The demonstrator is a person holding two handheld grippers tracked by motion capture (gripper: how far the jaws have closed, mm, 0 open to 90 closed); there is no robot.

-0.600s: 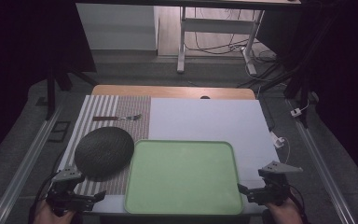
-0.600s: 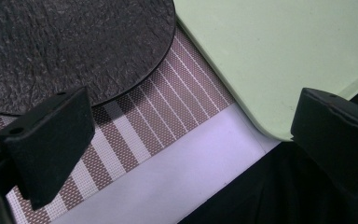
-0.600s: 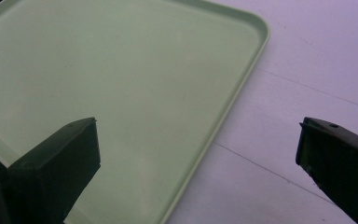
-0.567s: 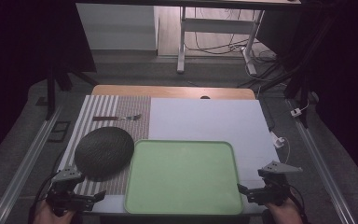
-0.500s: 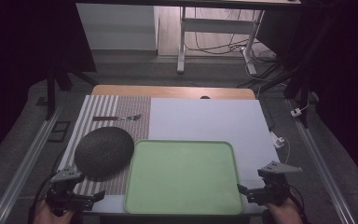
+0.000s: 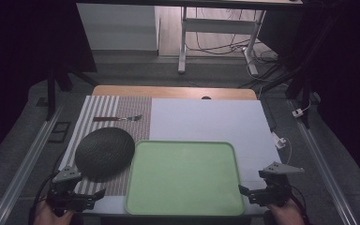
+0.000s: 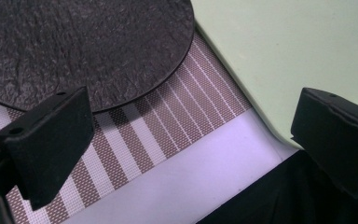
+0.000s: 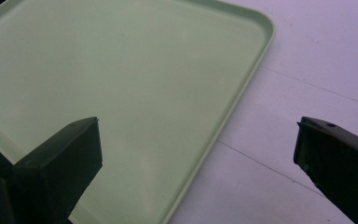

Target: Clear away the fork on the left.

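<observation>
A pale green tray point(image 6: 185, 176) lies at the table's front middle, bare inside. A dark round textured plate point(image 6: 105, 152) rests on a striped placemat point(image 6: 122, 110) to the tray's left. A small utensil point(image 6: 118, 118) lies on the mat behind the plate. My left gripper point(image 6: 96, 193) sits at the front left corner, open, its jaws straddling the mat point(image 7: 177, 126) between plate point(image 7: 74, 42) and tray point(image 7: 298, 51). My right gripper point(image 6: 243, 191) is open at the tray's front right corner, with the tray's rim point(image 8: 242, 88) between its jaws.
A white sheet point(image 6: 206, 119) covers the table's right part, with a wooden edge point(image 6: 173, 91) at the far side. Metal rails point(image 6: 23, 164) run along both sides. A white cable plug point(image 6: 279, 139) lies at the right edge. A desk frame point(image 6: 215, 33) stands beyond.
</observation>
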